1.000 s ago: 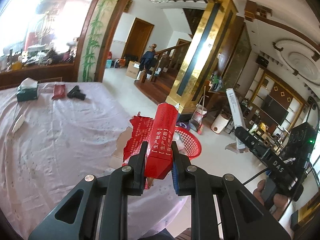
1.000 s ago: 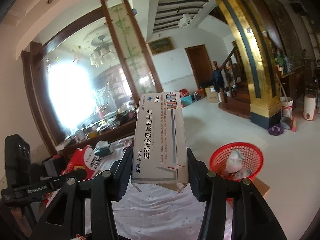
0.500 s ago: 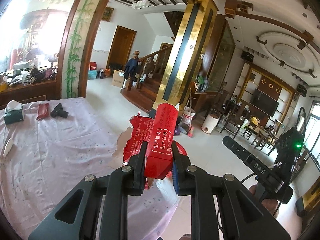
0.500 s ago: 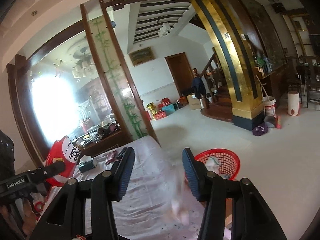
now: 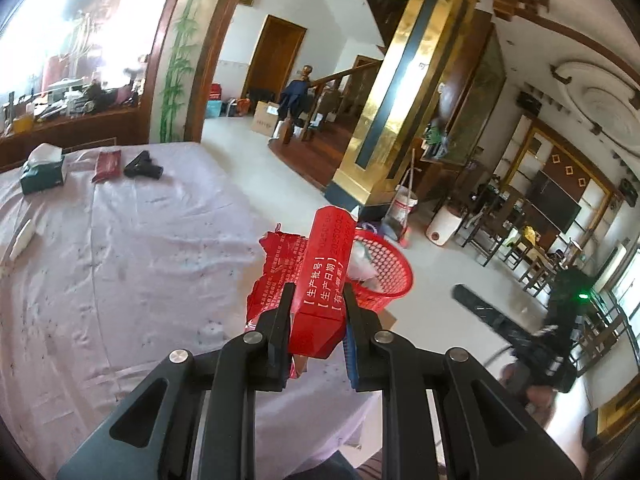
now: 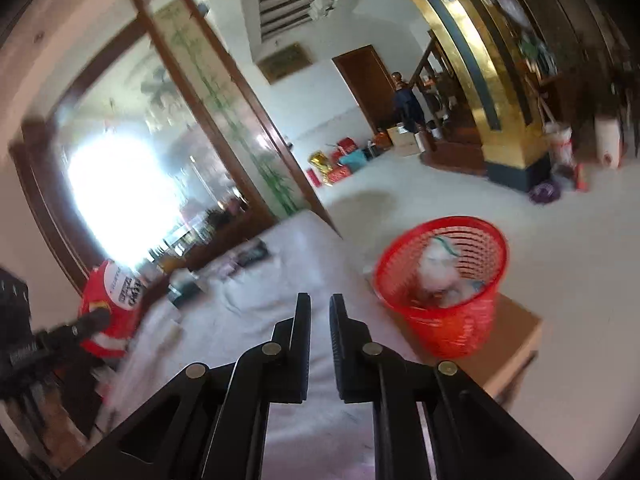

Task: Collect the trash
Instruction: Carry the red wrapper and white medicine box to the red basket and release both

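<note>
Left wrist view: my left gripper [image 5: 316,312] has its jaws clamped on a red box [image 5: 326,276], with a torn red wrapper [image 5: 276,268] pinched alongside it. I hold both above the near right edge of the surface [image 5: 120,280], which is draped in a pale cloth. The red basket [image 5: 394,276] stands just beyond the box on the floor side, partly hidden behind it, with pale crumpled rubbish already inside. At the far left of the surface lie a green tissue box [image 5: 42,170], a small dark red packet [image 5: 107,164] and a black object [image 5: 143,167]; a white item [image 5: 22,236] sits at the left edge.

Right wrist view: my right gripper [image 6: 320,320] is empty, its jaws drawn almost together with a narrow gap between them. The frame is blurred. The basket [image 6: 444,280] appears to the right on a brown cardboard base [image 6: 516,340], holding white waste.

Progress, as I judge it: some rubbish is in the basket; the box and wrapper are held near it but not yet dropped. Which far items count as trash I cannot tell.
</note>
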A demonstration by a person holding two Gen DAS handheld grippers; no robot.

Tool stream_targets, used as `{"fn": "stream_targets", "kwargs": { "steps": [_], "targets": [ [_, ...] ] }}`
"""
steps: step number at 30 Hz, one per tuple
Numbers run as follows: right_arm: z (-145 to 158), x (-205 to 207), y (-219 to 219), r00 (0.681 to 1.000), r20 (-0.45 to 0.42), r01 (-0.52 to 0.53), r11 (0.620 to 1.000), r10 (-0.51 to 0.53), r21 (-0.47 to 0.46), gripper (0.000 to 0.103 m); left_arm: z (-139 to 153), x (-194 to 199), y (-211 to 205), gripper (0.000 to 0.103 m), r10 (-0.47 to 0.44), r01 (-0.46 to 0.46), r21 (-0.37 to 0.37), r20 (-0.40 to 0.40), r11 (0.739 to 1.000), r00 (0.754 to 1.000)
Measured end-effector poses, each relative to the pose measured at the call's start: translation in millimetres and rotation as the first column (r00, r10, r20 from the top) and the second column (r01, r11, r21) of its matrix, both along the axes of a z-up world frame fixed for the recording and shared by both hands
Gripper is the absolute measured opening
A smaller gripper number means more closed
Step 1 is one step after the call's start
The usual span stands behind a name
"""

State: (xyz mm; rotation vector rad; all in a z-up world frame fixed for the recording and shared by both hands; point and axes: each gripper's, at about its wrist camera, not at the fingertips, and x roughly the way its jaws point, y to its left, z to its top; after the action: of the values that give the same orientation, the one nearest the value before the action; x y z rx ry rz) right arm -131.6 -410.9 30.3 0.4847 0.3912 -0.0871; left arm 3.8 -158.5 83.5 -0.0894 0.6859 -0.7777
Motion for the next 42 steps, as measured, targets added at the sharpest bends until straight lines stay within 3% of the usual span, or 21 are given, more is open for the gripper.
{"fn": "stream_targets", "kwargs": {
  "steps": [2,4,16,24,29,40,42],
  "targets": [
    [2.2,-7.3,0.3,1.000,0.001,0.010,1.000,-0.010,-0.018,0.045,-2.7,0.1,-0.4,0.019,0.000,0.000,-0.003,-0.009,1.000,1.000],
    [2.3,-15.9,-1.8,1.000,0.014,-0.004,1.000,0.004,-0.009,0.058,-3.6,-2.6,-4.3,0.019,-0.017,0.017,-0.008,-0.015,1.000,1.000],
    [24.6,-47.7,-2.3,0.994,0.093,0.052,0.999,-0.052,0.005,0.068,7.4,-15.9,-65.3,0.019,-0.158,0.158,-0.002,0.007,0.987,0.987],
    [25.8,-53.3,-29.3,0.987,0.115,0.106,0.994,-0.109,0.026,0.073,14.6,2.6,-140.3,0.019,-0.261,0.261,0.007,0.020,0.965,0.965],
    [15.9,-49.2,-48.8,0.986,0.093,0.134,0.989,-0.139,0.057,0.074,-5.4,35.6,-197.6,0.019,-0.324,0.324,0.005,-0.064,0.946,0.944],
    [-6.4,-38.1,-92.6,0.975,0.030,0.216,0.969,-0.221,0.118,0.075,-53.7,90.4,-285.9,0.019,-0.300,0.313,0.073,-0.148,0.947,0.942],
    [-9.1,-34.5,-97.7,0.974,0.021,0.222,0.967,-0.227,0.126,0.075,-62.8,97.9,-293.5,0.025,-0.280,0.296,0.080,-0.164,0.952,0.946]
  ]
}}
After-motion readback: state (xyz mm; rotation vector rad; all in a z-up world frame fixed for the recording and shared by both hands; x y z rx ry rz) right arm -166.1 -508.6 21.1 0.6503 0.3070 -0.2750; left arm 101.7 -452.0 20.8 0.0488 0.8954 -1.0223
